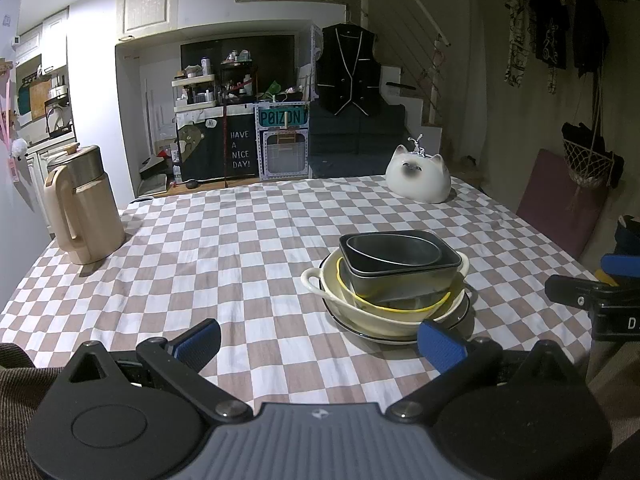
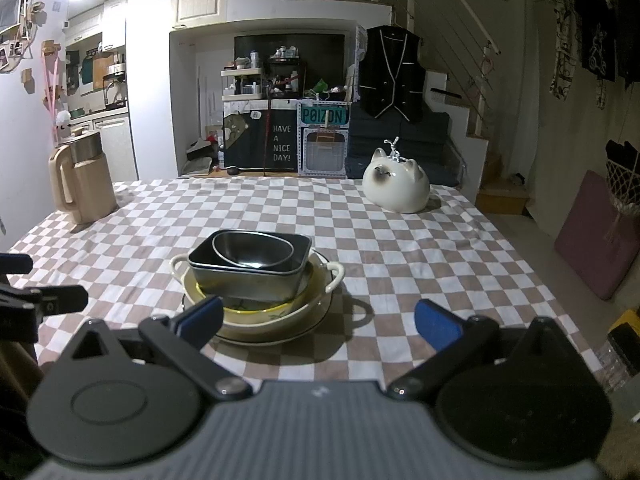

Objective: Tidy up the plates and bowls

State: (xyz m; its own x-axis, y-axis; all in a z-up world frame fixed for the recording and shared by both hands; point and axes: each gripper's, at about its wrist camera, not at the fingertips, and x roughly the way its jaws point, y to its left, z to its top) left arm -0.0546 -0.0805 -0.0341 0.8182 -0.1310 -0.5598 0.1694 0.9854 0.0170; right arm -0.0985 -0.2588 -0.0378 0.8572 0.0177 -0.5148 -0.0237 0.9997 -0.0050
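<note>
One stack of dishes stands on the checked tablecloth. At the bottom lies a dark-rimmed plate (image 1: 460,318) (image 2: 320,318), then a cream two-handled bowl (image 1: 320,282) (image 2: 336,274), a yellow-rimmed bowl (image 1: 384,307) (image 2: 256,314), a dark rectangular pan (image 1: 404,276) (image 2: 248,280) and a steel oval bowl (image 1: 396,250) (image 2: 252,250) on top. My left gripper (image 1: 322,342) hangs open, near and left of the stack, holding nothing. My right gripper (image 2: 318,322) is open too, in front of the stack and to its right, with its left finger (image 2: 202,316) overlapping the stack's near edge in the picture.
A beige jug (image 1: 84,208) (image 2: 80,178) stands at the table's far left. A white cat-shaped ceramic piece (image 1: 418,178) (image 2: 396,186) sits at the far right. The right gripper's body (image 1: 592,300) shows at the right edge of the left wrist view. Bare tablecloth (image 1: 224,256) spreads left of the stack.
</note>
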